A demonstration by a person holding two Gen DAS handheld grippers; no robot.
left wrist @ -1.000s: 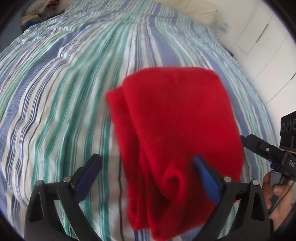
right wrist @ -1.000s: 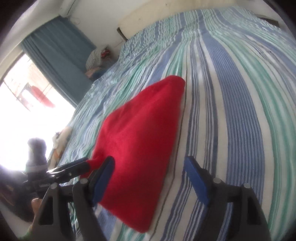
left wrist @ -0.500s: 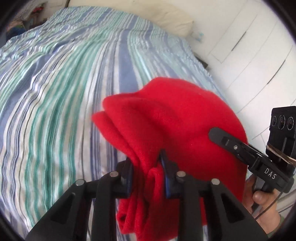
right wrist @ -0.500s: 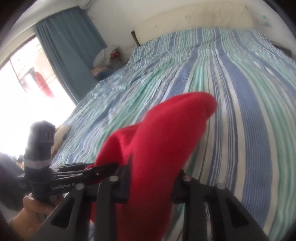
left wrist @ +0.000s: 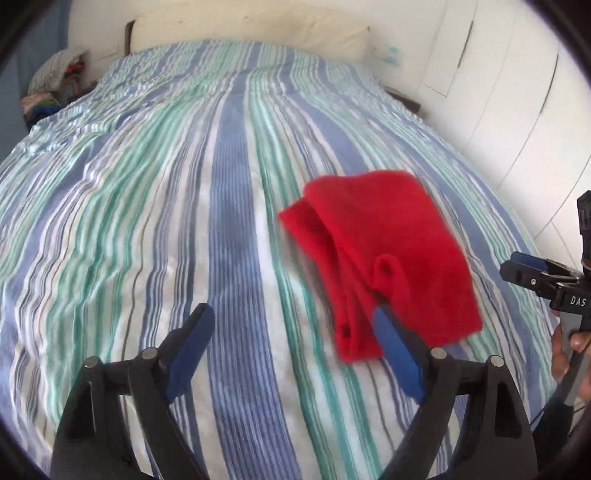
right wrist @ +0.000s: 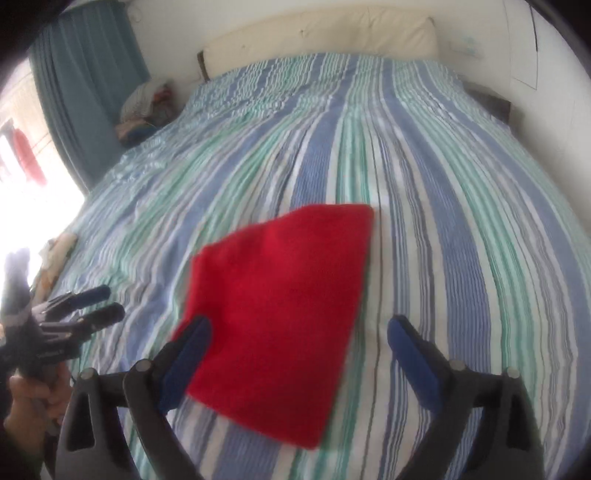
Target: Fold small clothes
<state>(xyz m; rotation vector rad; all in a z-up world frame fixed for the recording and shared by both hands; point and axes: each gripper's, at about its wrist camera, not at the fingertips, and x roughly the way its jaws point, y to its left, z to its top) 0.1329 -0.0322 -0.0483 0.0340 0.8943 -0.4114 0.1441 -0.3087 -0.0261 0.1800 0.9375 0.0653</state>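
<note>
A folded red garment [left wrist: 388,254] lies on the striped bedspread [left wrist: 184,221], right of centre in the left wrist view. My left gripper [left wrist: 291,354] is open and empty, its right finger just at the garment's near edge. In the right wrist view the same garment [right wrist: 280,306] lies flat between and ahead of the fingers. My right gripper [right wrist: 299,354] is open and empty, just behind the garment's near edge. The right gripper also shows at the right edge of the left wrist view [left wrist: 535,273], and the left gripper at the left of the right wrist view [right wrist: 88,306].
The bed has a cream headboard [right wrist: 321,33] at the far end. A pile of clothes [left wrist: 55,81] sits beside the bed's far left corner. White wardrobe doors [left wrist: 517,92] stand to the right, a blue curtain [right wrist: 85,88] and bright window to the left.
Both grippers were shut on the red garment half a second ago and lifted it. Now both are open and drawn back, and the garment lies released on the bed.
</note>
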